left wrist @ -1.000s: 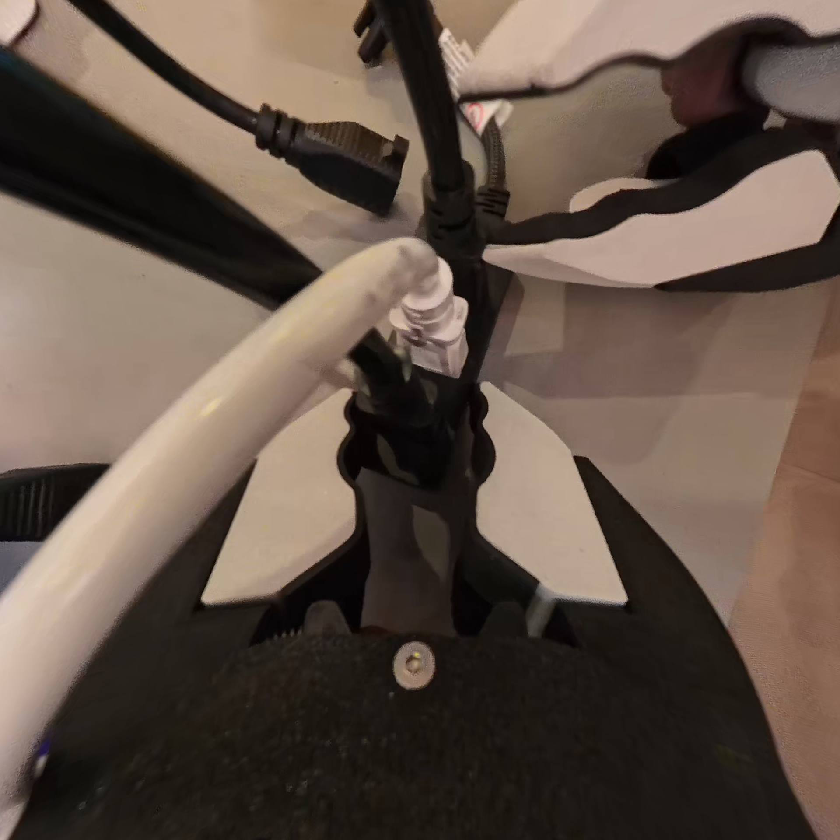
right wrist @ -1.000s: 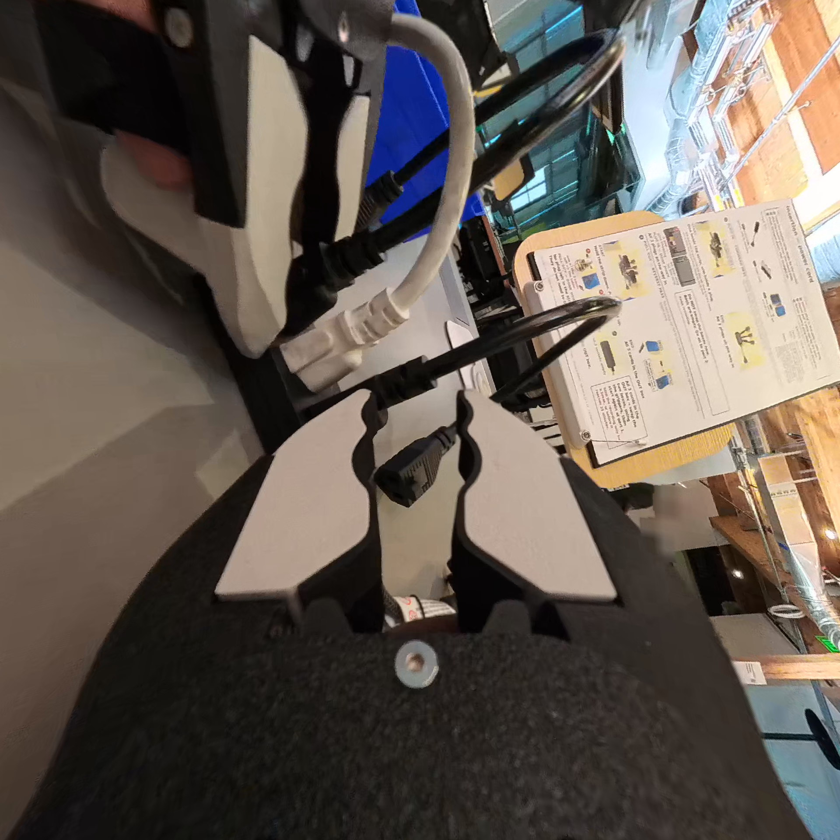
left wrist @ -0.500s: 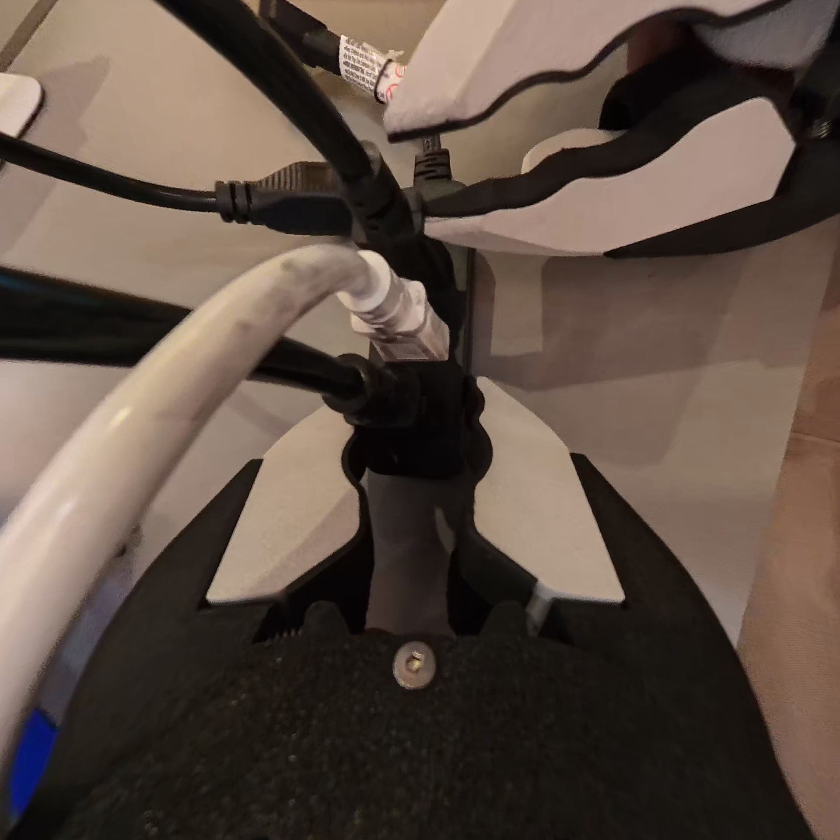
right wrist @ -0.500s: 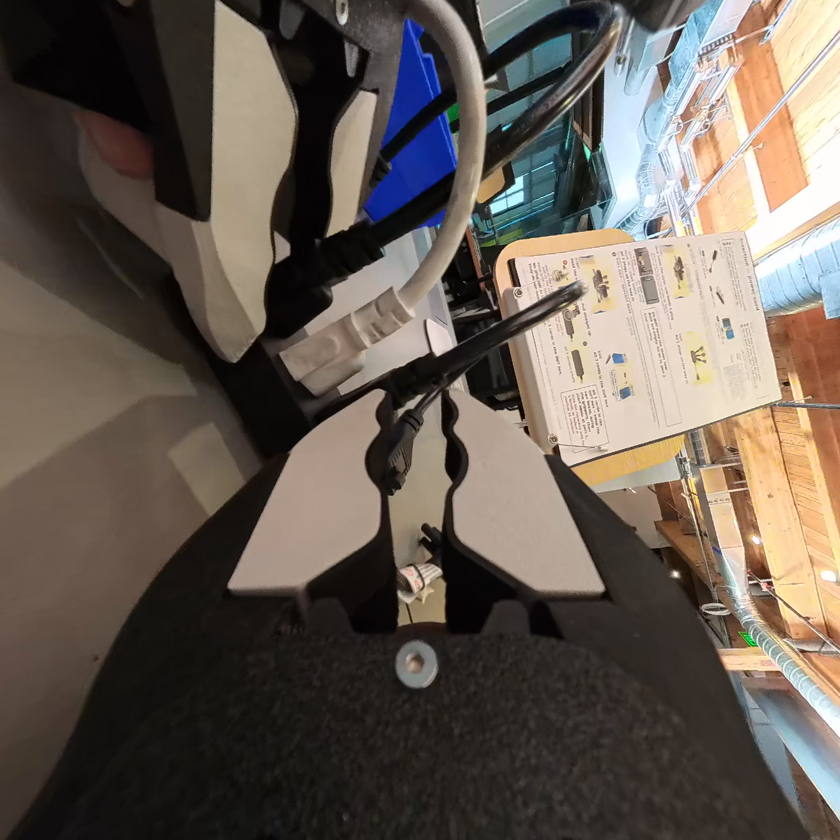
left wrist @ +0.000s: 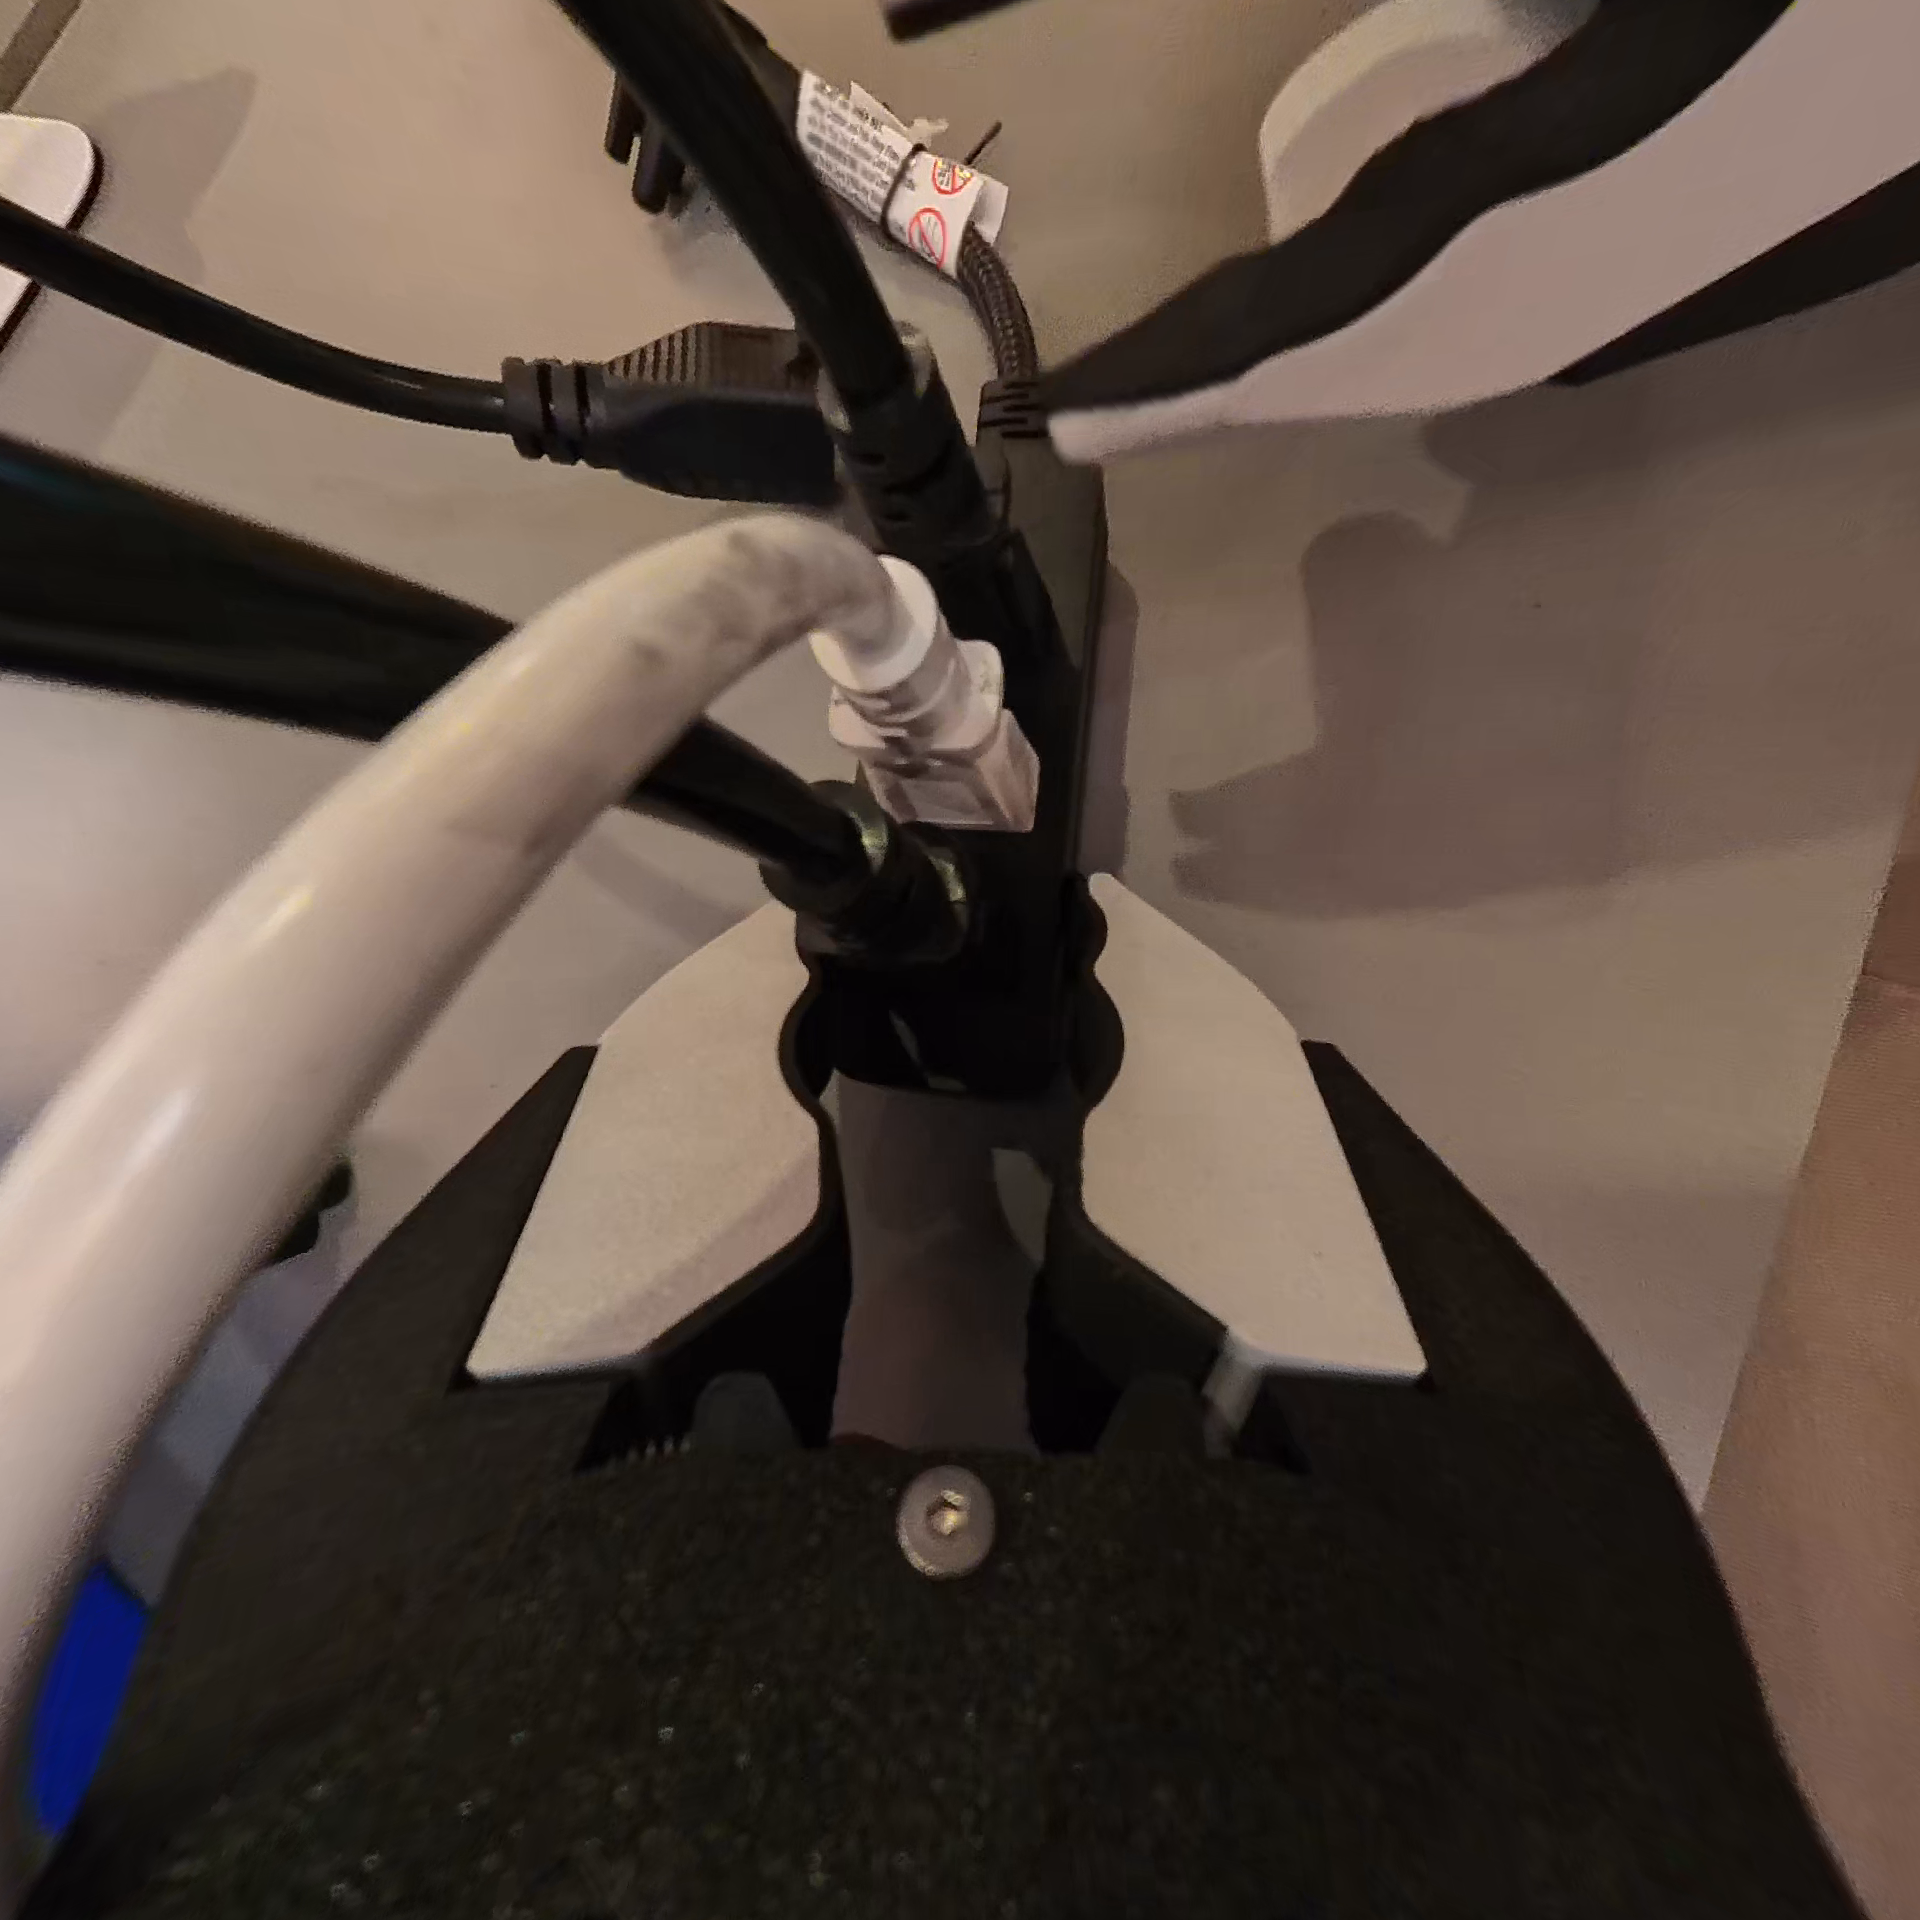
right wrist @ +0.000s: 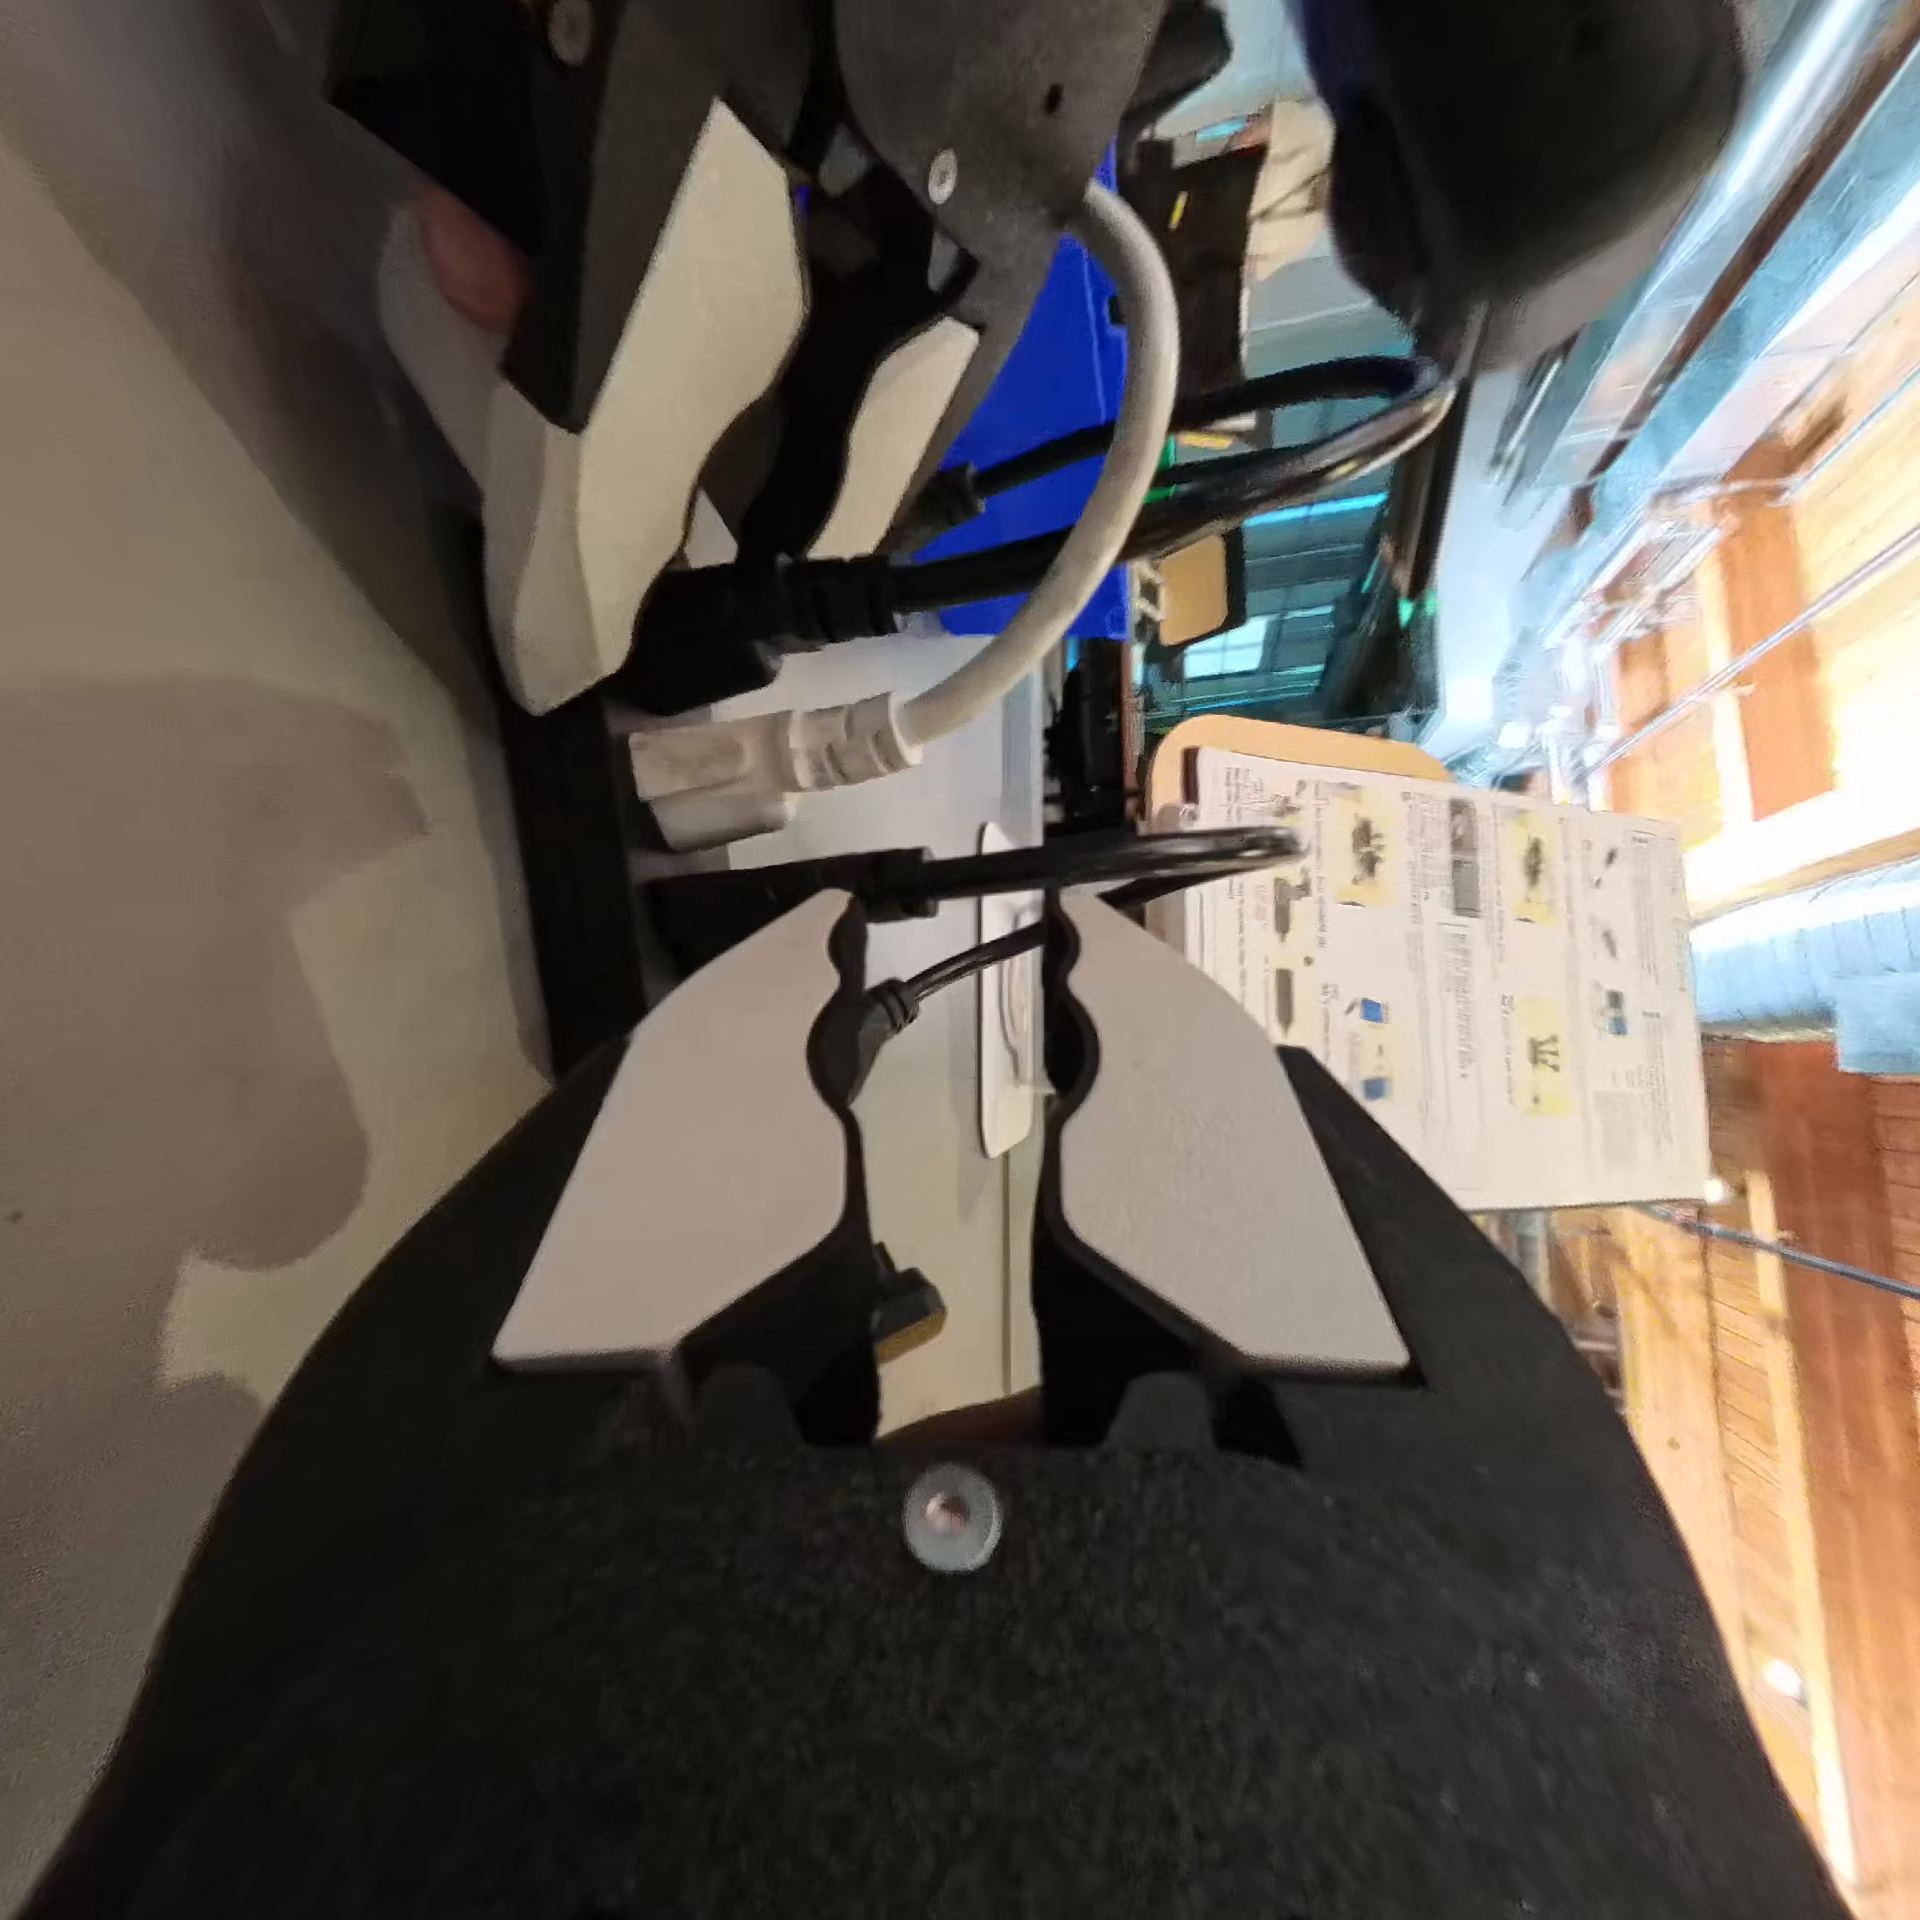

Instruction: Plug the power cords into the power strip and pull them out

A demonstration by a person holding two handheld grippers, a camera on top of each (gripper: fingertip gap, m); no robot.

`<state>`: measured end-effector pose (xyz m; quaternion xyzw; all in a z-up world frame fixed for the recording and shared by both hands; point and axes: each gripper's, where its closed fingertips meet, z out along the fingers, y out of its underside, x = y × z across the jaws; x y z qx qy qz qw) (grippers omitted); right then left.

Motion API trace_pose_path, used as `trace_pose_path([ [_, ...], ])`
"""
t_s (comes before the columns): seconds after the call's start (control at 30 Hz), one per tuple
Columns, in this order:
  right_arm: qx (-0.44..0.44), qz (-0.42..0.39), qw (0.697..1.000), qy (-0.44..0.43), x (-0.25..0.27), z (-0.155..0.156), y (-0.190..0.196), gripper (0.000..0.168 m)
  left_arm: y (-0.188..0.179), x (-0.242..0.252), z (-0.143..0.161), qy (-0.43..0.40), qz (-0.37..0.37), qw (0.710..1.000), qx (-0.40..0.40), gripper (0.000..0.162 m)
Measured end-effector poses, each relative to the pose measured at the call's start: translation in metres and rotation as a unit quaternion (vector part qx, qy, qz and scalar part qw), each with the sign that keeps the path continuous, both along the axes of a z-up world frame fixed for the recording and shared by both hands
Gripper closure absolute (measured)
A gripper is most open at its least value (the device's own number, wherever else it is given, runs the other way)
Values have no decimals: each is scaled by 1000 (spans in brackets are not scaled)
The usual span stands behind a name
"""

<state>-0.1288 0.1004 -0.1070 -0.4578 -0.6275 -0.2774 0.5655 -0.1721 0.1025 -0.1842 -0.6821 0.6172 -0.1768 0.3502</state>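
Strip (left wrist: 1049, 644) — black, clamped at its near end between the left gripper (left wrist: 951, 997) fingers. 3 plugs seated ahead: black (left wrist: 883, 883), white (left wrist: 935, 717), black (left wrist: 914, 457). Right gripper (right wrist: 951, 997) — fingers apart, empty, beside the farthest plug. Judged: plugging done, pulling out remains.

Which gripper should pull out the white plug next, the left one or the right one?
Probably the right gripper: its fingers are apart with nothing held. The left gripper is shut on the black power strip, steadying it, with the white plug just ahead. The right would need to shift over slightly.
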Motion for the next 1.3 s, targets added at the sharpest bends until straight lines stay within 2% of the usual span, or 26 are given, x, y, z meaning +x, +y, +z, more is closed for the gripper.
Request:
trace_pose_path([
  [0.03, -17, -6, 1000, -1, 1, -4, 4, 129, 0, 0, 0, -3, 0, 1000, -4, 119],
  [0.1, -48, -14, 999, -6, 2, -14, 11, 125, 0, 0, 0, -7, 0, 1000, -5, 119],
  [0.17, -47, -14, 999, 10, 0, -15, 14, 128, 2, -1, 0, -6, 1, 1000, -2, 119],
  [0.23, -34, -16, 999, 23, -1, -12, 15, 125, 3, -2, 0, -6, 1, 1000, -1, 119],
  [0.47, 29, -7, 999, -13, -6, -8, 11, 125, 3, -2, 0, -9, 1, 1000, 2, 119],
  [0.73, 45, 19, 999, 11, -11, 0, -6, 132, 3, -2, 0, -17, 7, 1000, -4, 119],
  [0.83, 54, 38, 997, 27, -12, 4, -15, 143, 3, -2, 0, -18, 11, 1000, -3, 119],
  [1.0, -4, 56, 993, 108, -10, 13, -27, 162, 3, -2, 0, -19, 13, 1000, -4, 118],
  [1.3, -40, 61, 988, 134, -4, 15, -28, 168, 3, -2, 1, -19, 12, 1000, -6, 119],
])
